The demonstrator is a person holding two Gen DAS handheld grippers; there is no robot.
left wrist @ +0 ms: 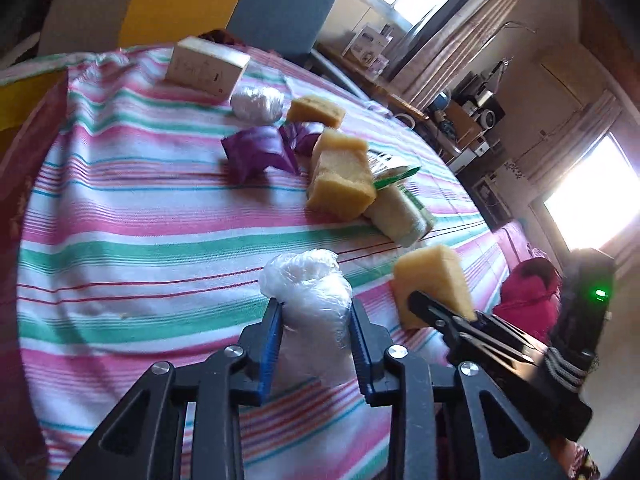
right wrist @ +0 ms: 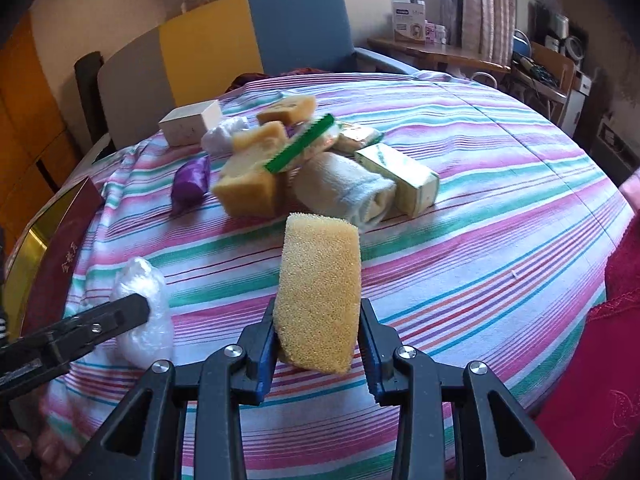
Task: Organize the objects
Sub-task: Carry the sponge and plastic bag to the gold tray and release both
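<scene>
Round table under striped cloth point(right wrist: 500, 216): pink, green, white bands. Left gripper point(left wrist: 316, 320) clamped on clear crumpled bag point(left wrist: 308, 296), held above cloth near table edge. Right gripper point(right wrist: 318, 320) clamped on yellow sponge point(right wrist: 320, 288), porous, upright, just beside bag. Mid-table heap: sponges point(right wrist: 248, 188), rolled towel point(right wrist: 348, 192), green carton point(right wrist: 404, 178), purple packet point(left wrist: 256, 152), second bag point(left wrist: 258, 102). White box point(left wrist: 204, 68) behind. Blue chair point(right wrist: 300, 28), window, cluttered shelf beyond.
</scene>
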